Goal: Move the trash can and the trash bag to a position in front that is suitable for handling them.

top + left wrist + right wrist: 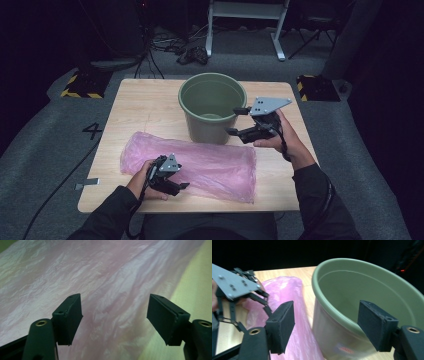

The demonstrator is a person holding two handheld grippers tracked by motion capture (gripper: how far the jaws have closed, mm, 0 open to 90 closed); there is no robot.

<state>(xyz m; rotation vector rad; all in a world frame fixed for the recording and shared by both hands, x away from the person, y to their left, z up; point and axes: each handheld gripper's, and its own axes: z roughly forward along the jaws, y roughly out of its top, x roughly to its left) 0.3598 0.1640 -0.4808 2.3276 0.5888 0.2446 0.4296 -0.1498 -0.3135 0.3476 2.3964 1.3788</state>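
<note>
A crumpled pink plastic bag (200,165) lies flat across the near half of the wooden table (145,105). Behind it stands an empty green bucket (212,107). My left gripper (180,177) hovers low over the bag's near left part, open, with the bag (105,277) below its jaws and nothing between them. My right gripper (237,121) is raised at the bucket's right side, also open. In the right gripper view the bucket's rim (337,312) runs across the gap of the right gripper (327,322), and the pads do not touch it. The left gripper (234,290) shows beyond.
The table's right edge (300,125) is close to my right hand. Bare wood lies to the left of the bucket. On the grey floor beyond are cables (165,45), a white stand (245,25) and yellow-black striped blocks (82,85).
</note>
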